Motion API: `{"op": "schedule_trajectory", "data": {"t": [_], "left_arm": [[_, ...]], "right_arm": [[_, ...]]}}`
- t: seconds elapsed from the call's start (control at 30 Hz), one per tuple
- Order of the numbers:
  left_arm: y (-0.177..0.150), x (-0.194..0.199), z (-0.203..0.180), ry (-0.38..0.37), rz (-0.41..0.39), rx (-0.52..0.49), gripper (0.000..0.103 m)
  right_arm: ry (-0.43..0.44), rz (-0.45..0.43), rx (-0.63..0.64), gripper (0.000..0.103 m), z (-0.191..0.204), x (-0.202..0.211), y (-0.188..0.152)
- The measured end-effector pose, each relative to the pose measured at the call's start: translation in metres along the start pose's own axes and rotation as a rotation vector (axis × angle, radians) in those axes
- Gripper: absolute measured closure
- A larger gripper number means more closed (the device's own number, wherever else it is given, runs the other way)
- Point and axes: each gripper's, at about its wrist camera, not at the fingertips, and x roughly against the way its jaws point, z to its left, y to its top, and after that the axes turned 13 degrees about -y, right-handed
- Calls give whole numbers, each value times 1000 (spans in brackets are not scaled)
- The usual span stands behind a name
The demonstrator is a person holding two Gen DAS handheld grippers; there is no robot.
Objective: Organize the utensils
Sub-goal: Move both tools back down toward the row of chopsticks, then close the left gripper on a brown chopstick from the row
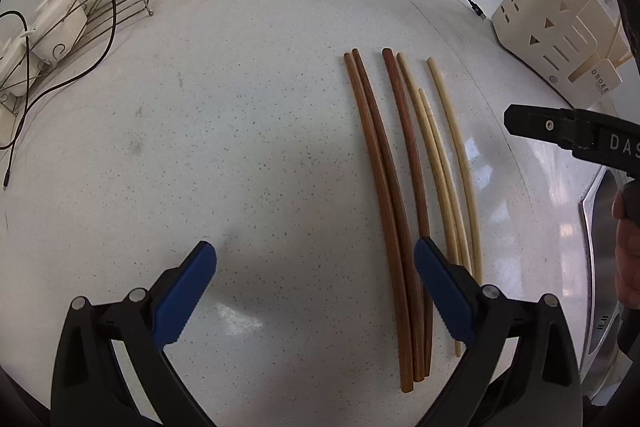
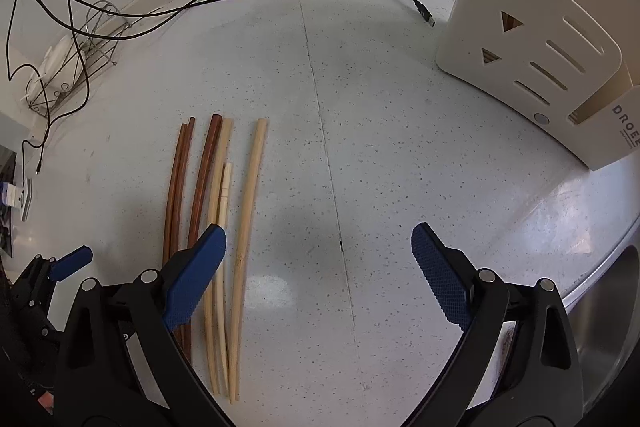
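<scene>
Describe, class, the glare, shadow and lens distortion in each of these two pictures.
Left wrist view: glare on the counter between the open left tongs, a soft shadow mid-counter, and chopsticks bowed by the fisheye. Right wrist view: glare near the pale chopsticks, a dim shadow ahead of the open right tongs, and a curved-looking holder.

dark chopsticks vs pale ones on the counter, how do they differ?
Colour: the dark chopsticks are reddish brown, the pale chopsticks cream. Place: in the left wrist view the dark ones lie left, the pale ones right, nearer the cream holder. Shared: three of each, flat on the counter, roughly parallel, ungripped.
</scene>
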Motion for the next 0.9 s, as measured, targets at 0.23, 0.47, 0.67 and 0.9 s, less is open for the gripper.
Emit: {"op": "schedule_trajectory", "data": {"t": [0.23,0.47,0.67,0.9], "left_arm": [[5,-13,-4,60,45,-17,5],[10,-23,-3,84,72,-15,5],[23,-33,4,78,101,16,5],[23,-31,18,58,117,22,14]], "right_arm": [[-11,-34,13,14,1,7,4],[-17,-41,0,14,-5,11,7],[-19,-32,-9,14,-9,8,6],[-6,3,26,19,-1,-1,3]]}}
